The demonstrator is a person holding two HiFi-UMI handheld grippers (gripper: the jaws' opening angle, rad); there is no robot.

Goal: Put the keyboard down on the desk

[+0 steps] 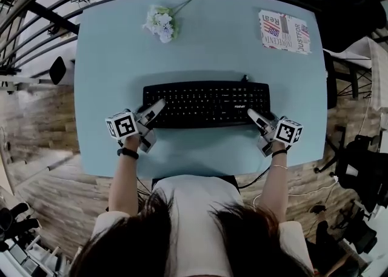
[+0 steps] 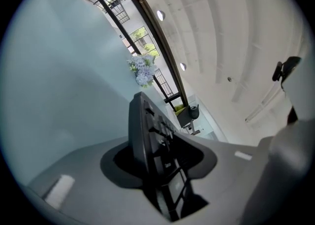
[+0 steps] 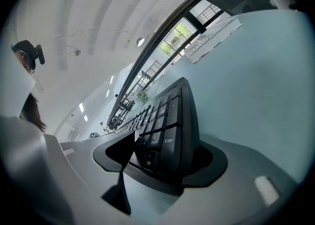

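Note:
A black keyboard (image 1: pixel 206 103) stretches across the middle of the pale blue desk (image 1: pixel 200 45), keys up. My left gripper (image 1: pixel 154 111) is shut on its left end, and my right gripper (image 1: pixel 254 117) is shut on its right end. In the left gripper view, the keyboard's edge (image 2: pixel 145 130) stands between the jaws of the left gripper (image 2: pixel 153 172). The right gripper view shows the numpad end (image 3: pixel 170 130), with the Enter key, clamped in the right gripper (image 3: pixel 162 170). Whether the keyboard rests on the desk or hangs just above it cannot be told.
A bunch of pale artificial flowers (image 1: pixel 160 24) lies at the back left of the desk. A printed card (image 1: pixel 285 31) lies at the back right. The keyboard's cable (image 1: pixel 244 78) leaves its far edge. A curved railing and wooden floor surround the desk.

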